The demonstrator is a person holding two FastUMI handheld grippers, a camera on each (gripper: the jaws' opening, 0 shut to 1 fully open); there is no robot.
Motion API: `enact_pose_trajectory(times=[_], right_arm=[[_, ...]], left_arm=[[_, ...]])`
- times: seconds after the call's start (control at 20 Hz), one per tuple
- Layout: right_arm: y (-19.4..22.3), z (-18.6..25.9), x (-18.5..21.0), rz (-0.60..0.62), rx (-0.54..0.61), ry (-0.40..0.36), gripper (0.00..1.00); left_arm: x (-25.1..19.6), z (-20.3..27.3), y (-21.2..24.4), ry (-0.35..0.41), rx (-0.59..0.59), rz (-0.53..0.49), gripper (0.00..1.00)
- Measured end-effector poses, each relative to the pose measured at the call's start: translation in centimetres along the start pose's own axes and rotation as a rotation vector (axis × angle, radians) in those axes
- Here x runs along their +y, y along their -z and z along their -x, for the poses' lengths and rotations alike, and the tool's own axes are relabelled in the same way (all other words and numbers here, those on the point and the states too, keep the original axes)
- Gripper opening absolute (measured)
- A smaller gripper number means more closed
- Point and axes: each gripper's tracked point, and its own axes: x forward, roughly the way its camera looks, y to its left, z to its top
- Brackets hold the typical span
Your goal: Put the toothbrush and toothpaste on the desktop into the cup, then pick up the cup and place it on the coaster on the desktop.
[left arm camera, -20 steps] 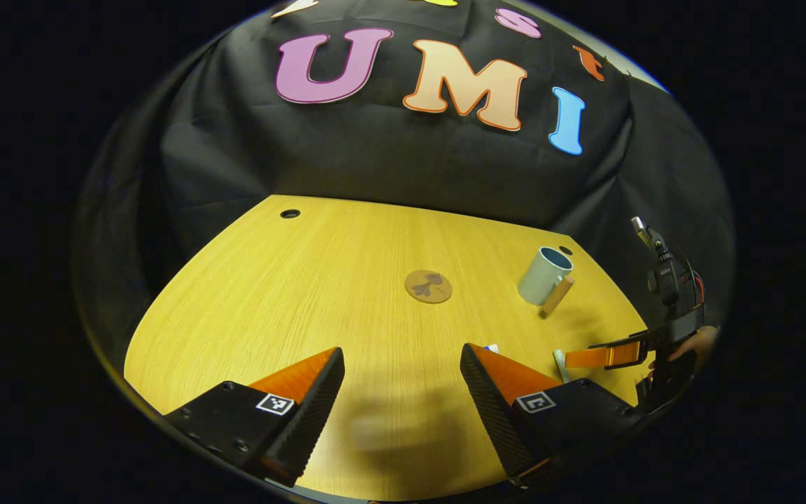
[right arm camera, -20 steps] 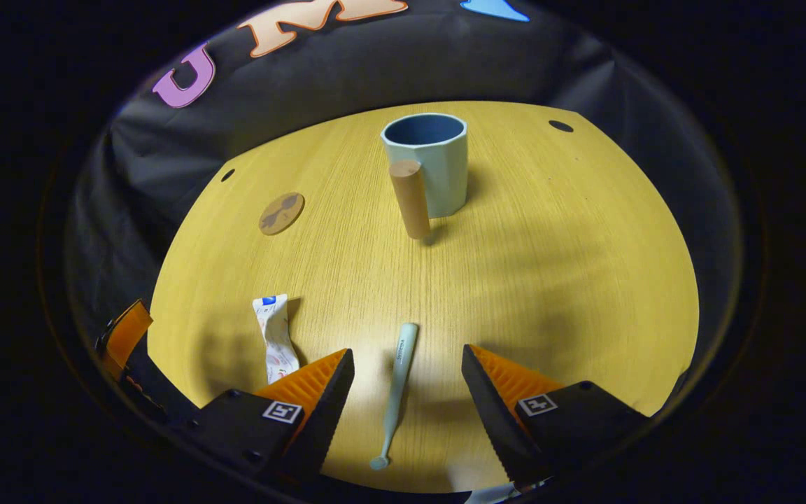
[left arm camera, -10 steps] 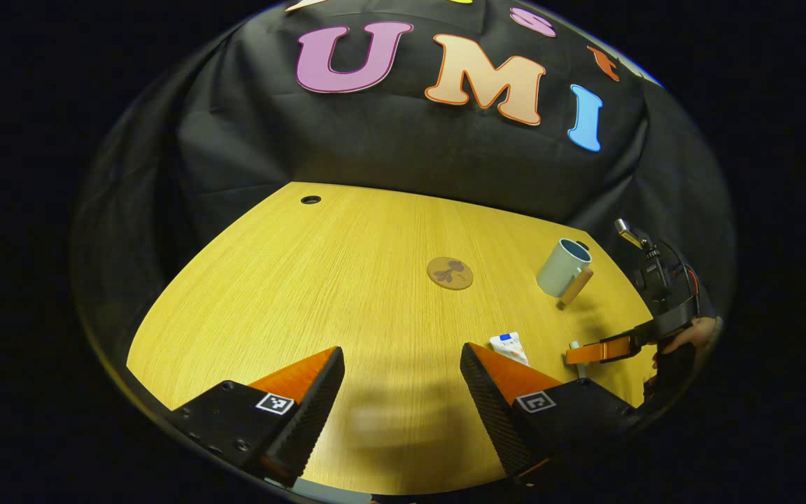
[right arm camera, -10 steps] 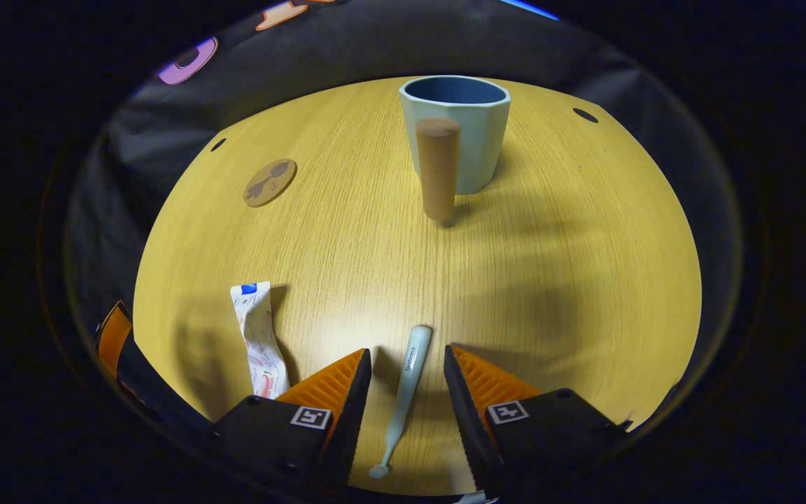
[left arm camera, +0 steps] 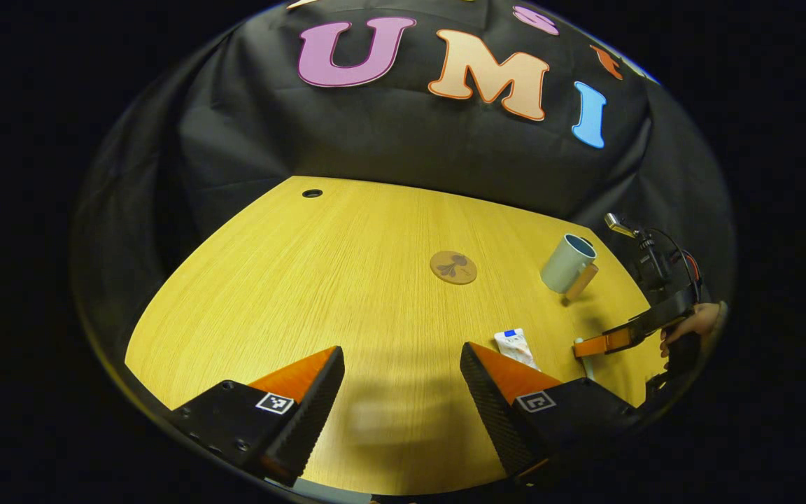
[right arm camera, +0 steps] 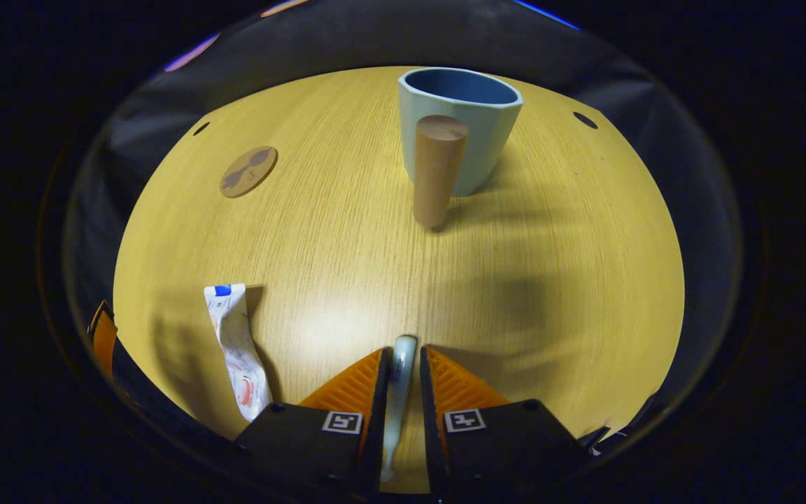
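Note:
In the right gripper view my right gripper [right arm camera: 403, 357] is shut on the pale toothbrush [right arm camera: 399, 392], which lies on the wooden desktop [right arm camera: 550, 280] between both fingers. The white toothpaste tube [right arm camera: 236, 346] lies flat to its left. A pale blue cup [right arm camera: 460, 126] with a wooden handle [right arm camera: 435, 171] stands upright farther ahead. The round brown coaster [right arm camera: 248, 171] sits at the far left. In the left gripper view my left gripper [left arm camera: 403, 364] hangs open above bare desktop, with the toothpaste [left arm camera: 516, 348], cup [left arm camera: 565, 262], coaster [left arm camera: 453, 267] and right gripper [left arm camera: 602, 344] off to its right.
Small round cable holes mark the desktop near its far edge [right arm camera: 585, 120] [left arm camera: 312, 193]. A hand [left arm camera: 690, 327] holds the right gripper at the desk's right side. The black cloth wall [left arm camera: 403, 154] closes off the back.
The right gripper's fingers have closed from wide apart onto the toothbrush. The right gripper moved forward toward the cup. The left gripper barely shifted.

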Motion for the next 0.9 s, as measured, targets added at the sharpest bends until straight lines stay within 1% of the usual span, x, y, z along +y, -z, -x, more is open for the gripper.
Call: enact_pose_trajectory(times=[0.05,0.1,0.3,0.35,0.5,0.55,0.65,0.7,0.75,0.9], right_arm=[[0.2,-0.2,0.1,-0.014,0.009,0.003,0.24],[0.1,-0.2,0.1,-0.017,0.009,0.004,0.17],[0.1,-0.1,0.1,-0.02,0.032,0.001,0.17],[0.2,-0.1,0.1,-0.021,0.03,-0.006,0.13],[0.2,-0.1,0.0,-0.013,0.018,-0.013,0.12],[0.1,-0.1,0.0,-0.009,0.015,-0.012,0.11],[0.1,-0.1,0.0,0.007,0.009,-0.012,0.11],[0.2,-0.1,0.1,0.009,0.006,-0.012,0.11],[0.1,-0.1,0.1,0.005,0.004,-0.013,0.11],[0.2,0.0,0.0,-0.002,-0.006,-0.018,0.11]], left_arm=[[0.2,0.0,0.0,-0.002,0.001,0.003,0.99],[0.2,0.0,0.2,-0.003,0.004,0.007,0.99],[0.4,-0.3,0.6,-0.004,0.017,0.02,0.99],[0.4,-0.3,0.7,-0.002,0.02,0.024,0.99],[-0.1,-0.7,0.8,0.008,0.03,0.032,0.99],[-0.5,-0.8,0.8,0.018,0.036,0.032,0.99],[-2.1,-1.2,1.3,0.064,0.068,0.022,0.98],[-2.8,-1.4,1.4,0.083,0.089,0.015,0.98],[-3.7,-1.6,1.7,0.106,0.11,0.009,0.94],[-6.2,-2.2,2.3,0.158,0.187,-0.016,0.93]])
